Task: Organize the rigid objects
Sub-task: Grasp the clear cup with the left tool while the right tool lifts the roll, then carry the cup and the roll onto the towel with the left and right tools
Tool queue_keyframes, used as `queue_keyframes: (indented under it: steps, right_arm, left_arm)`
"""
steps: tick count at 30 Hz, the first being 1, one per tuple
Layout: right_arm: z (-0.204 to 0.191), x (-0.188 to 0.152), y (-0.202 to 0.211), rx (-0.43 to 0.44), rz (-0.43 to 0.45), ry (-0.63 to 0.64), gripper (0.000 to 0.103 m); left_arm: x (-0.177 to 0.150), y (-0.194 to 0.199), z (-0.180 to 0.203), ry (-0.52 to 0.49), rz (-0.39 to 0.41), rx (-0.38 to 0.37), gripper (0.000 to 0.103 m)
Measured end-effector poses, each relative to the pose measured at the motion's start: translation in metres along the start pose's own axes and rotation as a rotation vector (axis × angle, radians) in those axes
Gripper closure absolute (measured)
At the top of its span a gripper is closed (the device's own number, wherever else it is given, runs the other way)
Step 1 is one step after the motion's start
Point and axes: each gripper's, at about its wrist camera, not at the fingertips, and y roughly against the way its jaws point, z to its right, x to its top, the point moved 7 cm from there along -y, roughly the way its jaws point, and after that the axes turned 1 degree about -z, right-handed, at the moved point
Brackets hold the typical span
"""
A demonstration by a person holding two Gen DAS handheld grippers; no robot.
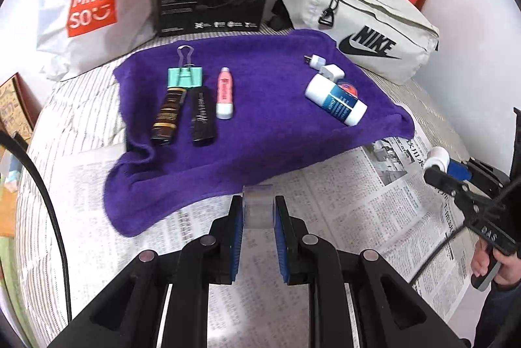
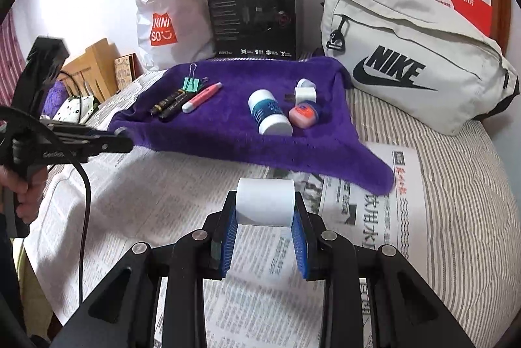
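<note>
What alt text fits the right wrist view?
The right claw grips a white paper roll above newspaper. Beyond it a purple towel holds a binder clip, a pink tube and a white bottle, with a Nike bag behind it at right.

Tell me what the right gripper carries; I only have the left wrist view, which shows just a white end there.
Observer: The right gripper is shut on a plain white cylinder, held crosswise between its fingers.
Operator: What sits half hidden behind the blue-and-white bottle?
Observer: A small round pink tin, lying on the purple towel beside that bottle.
</note>
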Motion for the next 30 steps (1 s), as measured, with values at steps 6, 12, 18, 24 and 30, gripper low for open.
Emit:
queue_keyframes:
  steps: [6,12,18,24,30]
  right_arm:
    - [0.004,0.017,-0.001,-0.002,0.014,0.003,0.072]
    - [0.005,0.028,-0.006,-0.002,0.016,0.003,0.072]
    - [0.001,0.037,-0.012,0.000,0.010,0.017,0.072]
    - [0.000,0.038,-0.021,-0.001,-0.007,0.015,0.072]
    - [0.001,0.042,-0.024,-0.010,-0.015,0.023,0.072]
  left_arm:
    - [0.002,0.006,-0.015,0.026,0.010,0.008,0.085]
    - [0.006,0.010,-0.021,0.034,0.019,0.011,0.085]
    - [0.013,0.009,-0.024,0.026,0.017,0.013,0.085]
    - [0.019,0.011,-0.026,0.023,0.025,0.016,0.085]
    - [0.023,0.011,-0.028,0.025,0.033,0.015,0.085]
